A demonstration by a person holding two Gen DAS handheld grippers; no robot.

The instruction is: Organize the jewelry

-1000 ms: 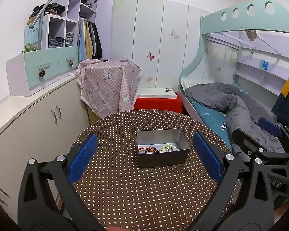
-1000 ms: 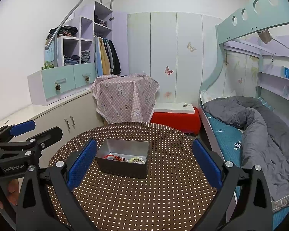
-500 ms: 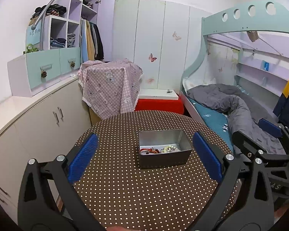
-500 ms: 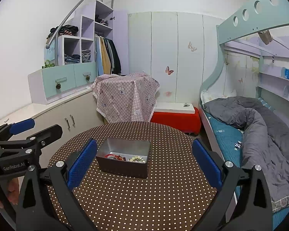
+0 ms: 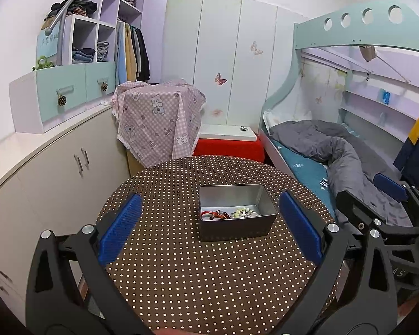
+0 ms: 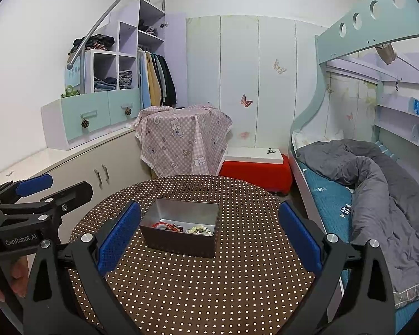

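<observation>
Jewelry [image 5: 229, 213] is lying heaped in a grey metal tin [image 5: 237, 224], a red cord bracelet beside pale and dark beads, all bunched against the tin's near wall in the left wrist view. The tin is sitting on a round surface [image 5: 181, 279] covered in brown cloth with white dots, just past the centre toward twelve o'clock. The left gripper [image 5: 209, 229] is hovering above the surface with its blue-padded fingers [image 5: 117, 231] spread wide, nothing between them, and the tin is showing in the gap, apart from both pads. At three o'clock the right gripper [image 5: 391, 187] is poking into this view beside the surface's edge, with a bed and grey duvet [image 5: 335, 150] behind it. In the right wrist view the tin [image 6: 181, 240] is sitting toward eleven o'clock on the surface [image 6: 237, 279], turned slightly, with the jewelry [image 6: 181, 227] visible along its floor. The right gripper [image 6: 209, 237] is likewise holding its fingers [image 6: 301, 240] spread, gripping nothing and touching nothing. At nine o'clock the left gripper [image 6: 33, 184] is reaching in from the side, a person's hand [image 6: 15, 277] wrapping its handle. A pink checked cloth [image 6: 181, 142] is draping over something beyond the surface at twelve o'clock.
</observation>
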